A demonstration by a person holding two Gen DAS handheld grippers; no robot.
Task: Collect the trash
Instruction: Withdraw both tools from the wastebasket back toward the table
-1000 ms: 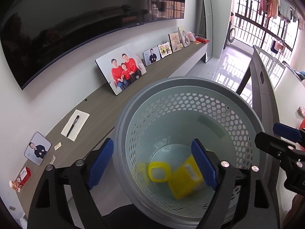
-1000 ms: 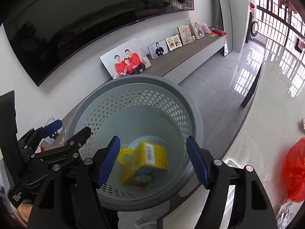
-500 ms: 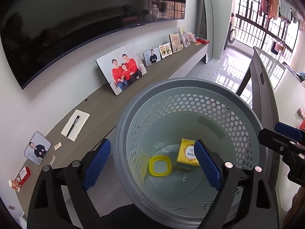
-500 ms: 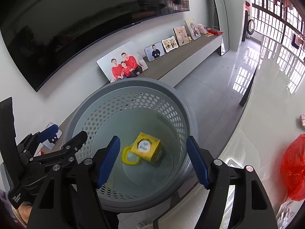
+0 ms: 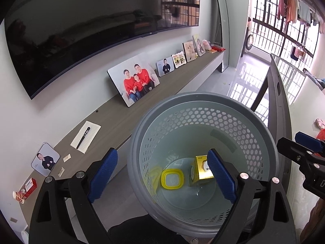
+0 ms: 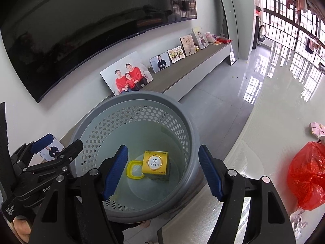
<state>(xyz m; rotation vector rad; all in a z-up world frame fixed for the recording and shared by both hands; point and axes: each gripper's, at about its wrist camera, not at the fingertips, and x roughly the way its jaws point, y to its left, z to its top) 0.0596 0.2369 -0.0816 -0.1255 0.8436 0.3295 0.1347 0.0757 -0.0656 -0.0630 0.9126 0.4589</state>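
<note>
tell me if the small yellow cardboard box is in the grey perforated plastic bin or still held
In the bin. The yellow cardboard box rests on the grey perforated bin's floor beside a yellow ring lid; both grippers are open and empty.

grey perforated basket (image 6: 191,134), yellow box (image 6: 155,165), red bag (image 6: 306,174)

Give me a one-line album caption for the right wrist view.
Open right gripper above a grey basket holding a yellow box and a yellow ring.
</note>
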